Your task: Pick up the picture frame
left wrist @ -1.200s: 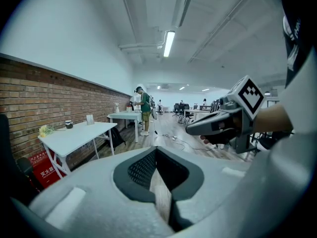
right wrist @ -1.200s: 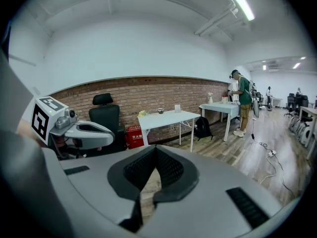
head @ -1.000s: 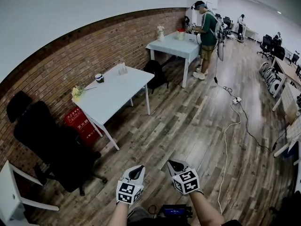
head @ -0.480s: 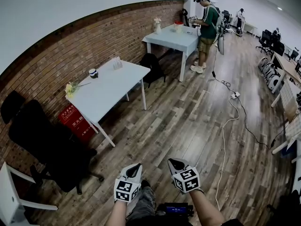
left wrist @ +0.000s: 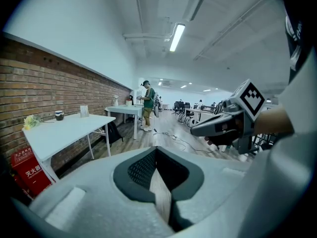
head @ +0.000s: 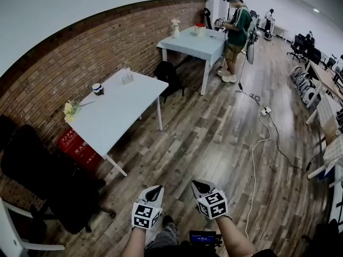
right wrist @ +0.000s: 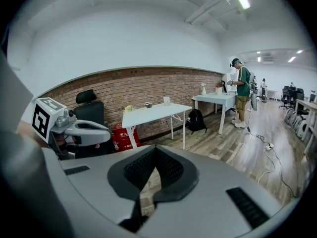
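A small upright picture frame [head: 127,77] stands at the far end of a white table [head: 119,113] by the brick wall; it also shows small in the left gripper view [left wrist: 84,110] and the right gripper view [right wrist: 167,100]. My left gripper [head: 155,190] and right gripper [head: 199,187] hover side by side low over the wooden floor, well short of the table. Both are shut with nothing between the jaws, as the left gripper [left wrist: 156,150] and the right gripper [right wrist: 154,150] show in their own views.
On the table lie a flower bunch [head: 69,110] and a dark cup [head: 97,88]. A black office chair [head: 48,170] and red box [head: 75,146] stand left. Farther off are a backpack [head: 166,74], a second table [head: 195,39], a person [head: 236,36] and a floor cable [head: 256,154].
The whole view has advanced along the room: the white table and chair have slid left and nearer. Both grippers keep their place at the bottom of the head view, still shut.
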`<state>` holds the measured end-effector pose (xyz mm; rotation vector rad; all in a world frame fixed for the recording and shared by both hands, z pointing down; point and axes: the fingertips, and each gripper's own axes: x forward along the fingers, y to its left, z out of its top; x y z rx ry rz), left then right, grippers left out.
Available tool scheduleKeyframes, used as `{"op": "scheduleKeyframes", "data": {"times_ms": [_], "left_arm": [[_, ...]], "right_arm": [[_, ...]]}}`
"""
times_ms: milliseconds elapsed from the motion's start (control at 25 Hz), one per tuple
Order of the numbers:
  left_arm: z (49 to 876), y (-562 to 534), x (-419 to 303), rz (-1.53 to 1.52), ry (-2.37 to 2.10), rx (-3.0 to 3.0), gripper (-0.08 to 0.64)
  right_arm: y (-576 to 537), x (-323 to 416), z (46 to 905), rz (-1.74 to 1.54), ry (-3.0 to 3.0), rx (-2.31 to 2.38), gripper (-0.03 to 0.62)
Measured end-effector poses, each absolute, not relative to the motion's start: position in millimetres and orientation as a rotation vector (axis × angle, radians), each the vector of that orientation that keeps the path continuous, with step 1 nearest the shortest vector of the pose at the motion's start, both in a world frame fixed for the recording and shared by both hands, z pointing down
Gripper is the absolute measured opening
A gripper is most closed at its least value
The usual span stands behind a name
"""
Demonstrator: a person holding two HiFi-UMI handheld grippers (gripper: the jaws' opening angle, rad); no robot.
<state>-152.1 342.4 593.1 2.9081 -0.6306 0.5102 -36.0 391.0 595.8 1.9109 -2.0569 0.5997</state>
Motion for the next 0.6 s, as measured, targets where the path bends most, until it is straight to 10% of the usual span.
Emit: {"op": "scheduleKeyframes", "data": {"times_ms": [600], "left_arm": [[588,200,-118,0.497,-0.581,2.904,0.012]], "right_arm": [[252,-7,588,0.606,-2.025,1.932,0.009]]}}
